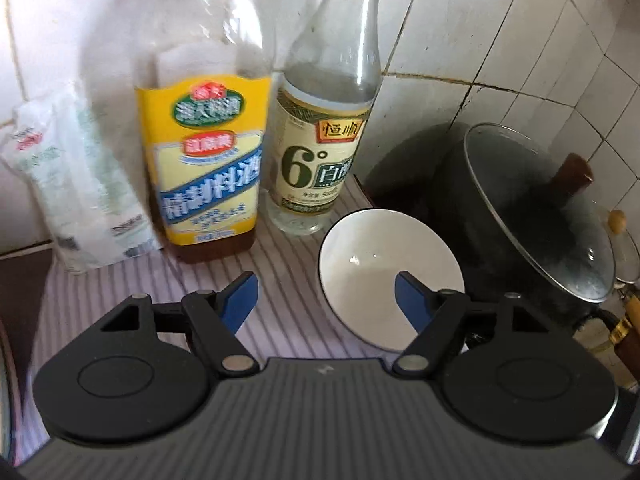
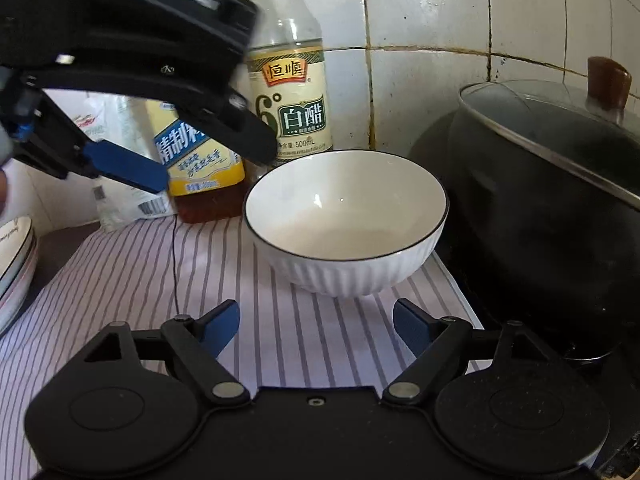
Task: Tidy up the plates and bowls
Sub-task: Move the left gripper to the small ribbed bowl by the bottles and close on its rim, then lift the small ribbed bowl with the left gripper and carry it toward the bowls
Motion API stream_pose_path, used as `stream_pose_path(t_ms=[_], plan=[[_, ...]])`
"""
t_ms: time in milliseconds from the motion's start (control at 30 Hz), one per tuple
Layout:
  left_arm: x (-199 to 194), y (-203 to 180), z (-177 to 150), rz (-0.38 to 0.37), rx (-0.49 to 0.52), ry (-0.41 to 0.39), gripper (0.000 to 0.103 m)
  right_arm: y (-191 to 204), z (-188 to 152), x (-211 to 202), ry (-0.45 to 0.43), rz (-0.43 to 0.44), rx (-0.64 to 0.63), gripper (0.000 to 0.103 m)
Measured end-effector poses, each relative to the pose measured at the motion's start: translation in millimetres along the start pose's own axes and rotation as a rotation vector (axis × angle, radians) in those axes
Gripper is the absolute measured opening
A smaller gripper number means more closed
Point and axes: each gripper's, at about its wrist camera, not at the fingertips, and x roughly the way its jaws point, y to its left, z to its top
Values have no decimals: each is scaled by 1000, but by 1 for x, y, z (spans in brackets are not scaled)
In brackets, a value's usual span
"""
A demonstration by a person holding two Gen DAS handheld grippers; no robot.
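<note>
A white ribbed bowl (image 2: 346,224) with a thin dark rim stands empty on a striped cloth (image 2: 120,272). It also shows in the left wrist view (image 1: 388,268), low and to the right. My left gripper (image 1: 326,300) is open above the cloth, its right finger over the bowl's near rim. It hangs at the upper left of the right wrist view (image 2: 132,168). My right gripper (image 2: 316,326) is open and empty, just short of the bowl. A stack of plates (image 2: 16,264) sits at the left edge.
Against the tiled wall stand a yellow-labelled cooking wine bottle (image 1: 208,168), a white vinegar bottle (image 1: 320,152) and a white bag (image 1: 76,192). A black pot (image 2: 552,216) with a glass lid stands right of the bowl, past the cloth's edge.
</note>
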Motion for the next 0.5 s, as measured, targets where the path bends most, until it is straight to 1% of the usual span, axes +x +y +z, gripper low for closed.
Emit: stream_pose_path(t_ms=[100, 133, 167, 233, 300, 333, 367, 400, 433, 467, 500], plan=[[23, 4, 0, 9, -26, 53, 71, -1, 0, 5, -18, -26, -6, 88], [31, 6, -1, 14, -36, 68, 68, -2, 0, 6, -23, -32, -3, 88], [37, 9, 0, 20, -48, 82, 63, -4, 1, 9, -24, -33, 4, 89], [49, 17, 2, 35, -100, 100, 59, -7, 3, 12, -23, -30, 22, 88], [58, 23, 3, 16, -127, 120, 54, -8, 5, 14, -27, -42, 29, 88], [62, 24, 4, 7, -135, 132, 45, -9, 7, 15, -25, -39, 25, 88], [65, 25, 3, 0, -143, 147, 34, -9, 9, 16, -19, -29, 17, 88], [68, 25, 3, -5, -142, 160, 27, -9, 10, 18, -13, -30, 16, 88], [68, 24, 2, -21, -134, 160, 23, -10, 11, 19, -13, -27, 20, 88], [68, 21, 1, -34, -120, 155, 14, -11, 12, 20, -11, -22, 23, 88], [65, 16, 0, -39, -91, 151, 10, -12, 13, 20, -10, -22, 25, 88]])
